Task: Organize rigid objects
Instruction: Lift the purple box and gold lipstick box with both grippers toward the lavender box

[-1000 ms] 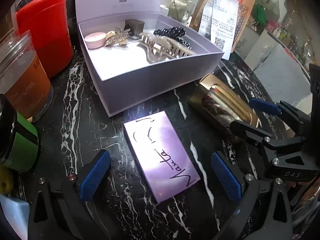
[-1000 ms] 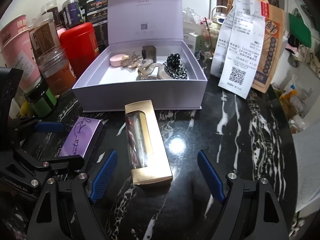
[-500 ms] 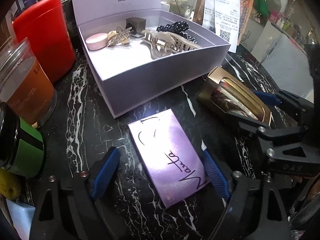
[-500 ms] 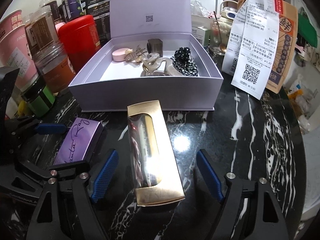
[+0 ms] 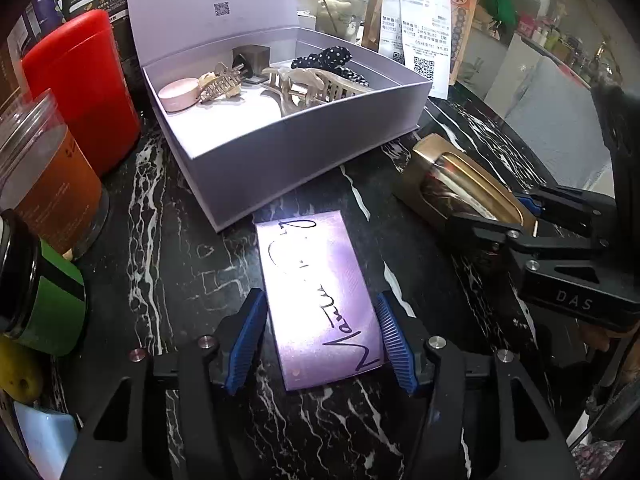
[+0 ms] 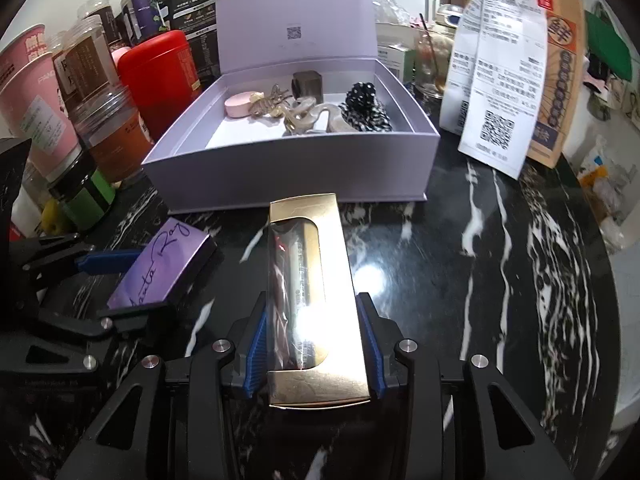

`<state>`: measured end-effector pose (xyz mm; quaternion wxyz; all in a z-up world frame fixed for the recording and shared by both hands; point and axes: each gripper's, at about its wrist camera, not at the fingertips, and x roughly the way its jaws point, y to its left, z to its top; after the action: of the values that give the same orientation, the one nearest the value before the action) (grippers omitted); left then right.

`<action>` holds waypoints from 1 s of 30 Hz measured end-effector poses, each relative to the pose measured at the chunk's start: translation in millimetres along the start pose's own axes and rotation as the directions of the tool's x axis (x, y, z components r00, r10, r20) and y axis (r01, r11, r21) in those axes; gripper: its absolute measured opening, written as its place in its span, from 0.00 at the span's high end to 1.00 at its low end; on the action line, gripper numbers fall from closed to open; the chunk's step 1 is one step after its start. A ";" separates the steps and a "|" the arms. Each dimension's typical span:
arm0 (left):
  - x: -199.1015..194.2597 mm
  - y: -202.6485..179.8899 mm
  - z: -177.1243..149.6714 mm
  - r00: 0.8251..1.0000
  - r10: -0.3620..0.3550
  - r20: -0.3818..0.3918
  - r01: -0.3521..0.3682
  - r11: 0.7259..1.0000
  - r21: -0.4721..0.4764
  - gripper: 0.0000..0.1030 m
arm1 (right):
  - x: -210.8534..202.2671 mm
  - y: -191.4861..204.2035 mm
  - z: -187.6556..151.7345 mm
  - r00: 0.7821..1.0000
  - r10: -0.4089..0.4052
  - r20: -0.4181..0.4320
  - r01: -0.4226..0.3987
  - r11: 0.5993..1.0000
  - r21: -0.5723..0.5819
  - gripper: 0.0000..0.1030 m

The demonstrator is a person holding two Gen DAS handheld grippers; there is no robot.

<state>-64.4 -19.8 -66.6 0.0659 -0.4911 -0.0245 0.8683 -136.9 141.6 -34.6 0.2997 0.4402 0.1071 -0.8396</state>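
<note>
A flat purple box (image 5: pixel 316 280) with handwriting lies on the black marble table, just before the open lavender gift box (image 5: pixel 300 152). My left gripper (image 5: pixel 320 340) straddles its near end, jaws closing, and both blue pads touch its long sides. To its right a gold window box (image 6: pixel 312 264) lies lengthwise. My right gripper (image 6: pixel 314 344) is closing on it too, with a pad pressed against each side. The lavender gift box (image 6: pixel 288 184) holds hair claws (image 5: pixel 308 88), a pink round case (image 5: pixel 178 94), a dark cube (image 6: pixel 307 82) and a dotted scrunchie (image 6: pixel 366 108).
A red canister (image 5: pixel 86 88), an amber jar (image 5: pixel 44 184) and a green jar (image 5: pixel 48 296) crowd the left edge. A paper bag with a long receipt (image 6: pixel 500 80) stands at the back right. Bare marble (image 6: pixel 500 280) lies right of the gold box.
Both grippers' jaws have narrowed from wide open down onto their boxes, the left on the purple one, the right on the gold one. Both grippers edged forward over the boxes.
</note>
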 end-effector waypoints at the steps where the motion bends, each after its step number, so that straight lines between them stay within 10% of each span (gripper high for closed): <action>1: -0.9 0.1 -1.1 1.000 -0.004 -0.001 0.004 1.000 0.002 0.45 | -2.3 -0.7 -2.8 1.000 -0.003 -0.002 0.003 1.000 0.006 0.61; 30: -3.2 -8.9 -10.8 0.999 0.048 0.016 -0.049 0.996 0.078 0.46 | -11.3 5.5 -30.2 0.998 -0.050 -0.036 0.051 0.999 0.020 0.48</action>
<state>-52.7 -11.7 -68.6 0.0637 -0.4825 0.0209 0.8733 -108.4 155.2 -42.9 0.2720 0.4552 0.1147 -0.8400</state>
